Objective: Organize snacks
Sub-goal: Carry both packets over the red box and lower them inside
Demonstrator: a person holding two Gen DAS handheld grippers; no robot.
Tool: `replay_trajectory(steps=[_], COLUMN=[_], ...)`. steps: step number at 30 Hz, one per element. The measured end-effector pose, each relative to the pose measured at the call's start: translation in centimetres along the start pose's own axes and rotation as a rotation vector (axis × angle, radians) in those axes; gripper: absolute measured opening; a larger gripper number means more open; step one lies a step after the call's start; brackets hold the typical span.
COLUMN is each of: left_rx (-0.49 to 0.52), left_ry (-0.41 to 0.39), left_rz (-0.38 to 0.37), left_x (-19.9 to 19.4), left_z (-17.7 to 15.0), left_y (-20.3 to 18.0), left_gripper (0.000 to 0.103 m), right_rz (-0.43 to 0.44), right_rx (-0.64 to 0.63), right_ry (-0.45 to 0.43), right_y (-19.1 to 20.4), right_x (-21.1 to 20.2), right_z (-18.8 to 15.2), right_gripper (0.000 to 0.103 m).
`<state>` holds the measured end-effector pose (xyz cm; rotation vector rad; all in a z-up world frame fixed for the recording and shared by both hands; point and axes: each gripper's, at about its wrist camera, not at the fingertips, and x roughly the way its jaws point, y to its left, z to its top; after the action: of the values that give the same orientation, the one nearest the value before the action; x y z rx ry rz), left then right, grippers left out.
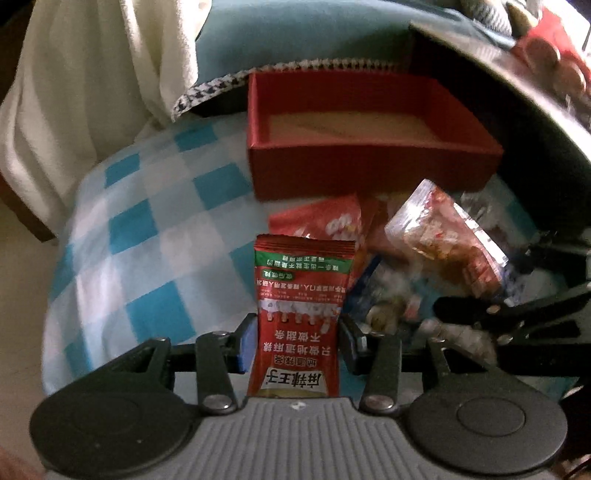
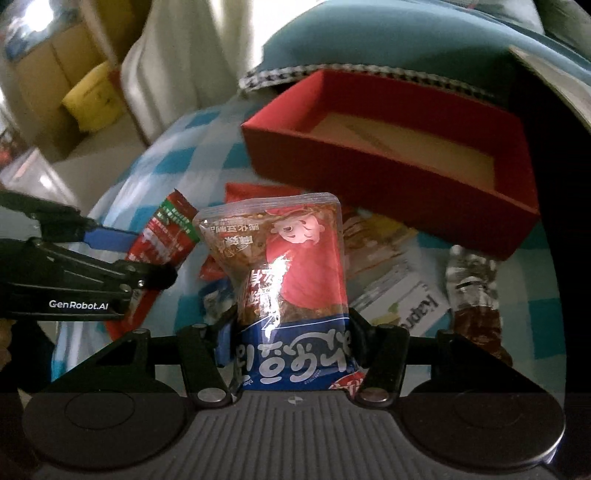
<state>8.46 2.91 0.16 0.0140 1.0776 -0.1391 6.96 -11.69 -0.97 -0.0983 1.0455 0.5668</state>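
- Left gripper (image 1: 299, 341): closed down to the width of one packet, a blue-padded finger pressing each side of it. In the right wrist view it enters from 9 o'clock (image 2: 122, 254), its black frame marked "GenRobot.AI".
- Red sachet (image 1: 301, 314): small red snack packet with a green band and white print, pinched upright between the left gripper's fingers, print upside down to the camera. In the right wrist view it shows at 9 to 10 o'clock (image 2: 166, 236), tilted, at the left tool's tip.
- Right gripper (image 2: 291, 339): closed on a packet, fingers against both its sides. In the left wrist view it shows at 3 o'clock (image 1: 491, 314).
- Clear pouch (image 2: 284, 273): transparent bag with a red cartoon figure, brown contents and a blue band of white lettering at its lower end, gripped by the right gripper. In the left wrist view it shows at 2 to 3 o'clock (image 1: 447, 240), tilted.
- Red box (image 1: 369, 166): open shallow cardboard tray, red walls, tan floor with nothing visible on it. At 12 o'clock in the left wrist view, 1 o'clock in the right wrist view (image 2: 388, 166); beyond both held packets.
- Loose snacks (image 2: 388, 266): several packets lying on the cloth between the grippers and the box's near wall; one red packet (image 1: 325, 221) sits just behind the red sachet. Details blurred.
- Checked cloth (image 1: 155, 240): blue-and-white squares, under the box and snacks.
- White fabric (image 1: 92, 74): hanging at 10 to 11 o'clock.
- Teal cushion (image 1: 295, 33): behind the box at 12 o'clock.
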Motion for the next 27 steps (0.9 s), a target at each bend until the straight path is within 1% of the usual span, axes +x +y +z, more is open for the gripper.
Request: replay_trajectory(steps=[3, 8, 12, 16, 19, 27], left_rx=[-0.003, -0.035, -0.050, -0.033, -0.045, -0.040], left_ry=[-0.018, -0.037, -0.065, -0.112, -0.126, -0.176], left_rz=[-0.025, -0.049, -0.063, -0.028, -0.038, -0.032], left_x=[0.0, 0.0, -0.5, -0.9, -0.9, -1.3], left_z=[1.0, 2.2, 2.9, 3.7, 4.5, 5.6], left_y=[-0.3, 0.0, 0.1, -0.3, -0.2, -0.7], left_gripper=[0.039, 0.039, 0.039, 0.039, 0.039, 0.039], right_rz=[0.017, 0.031, 0.036, 0.026, 0.020, 0.002], right_rx=[0.032, 0.052, 0.072, 0.086, 0.090, 0.101], right_ry=[-0.022, -0.035, -0.063, -0.089, -0.105, -0.139], right_y=[-0.6, -1.3, -1.8, -2.2, -2.2, -2.8], right_x=[-0.1, -0.2, -0.6, -0.8, -0.9, -1.2], right_z=[0.6, 0.7, 1.4, 1.9, 2.2, 3.1], right_gripper=[0.066, 0.066, 0.066, 0.066, 0.066, 0.066])
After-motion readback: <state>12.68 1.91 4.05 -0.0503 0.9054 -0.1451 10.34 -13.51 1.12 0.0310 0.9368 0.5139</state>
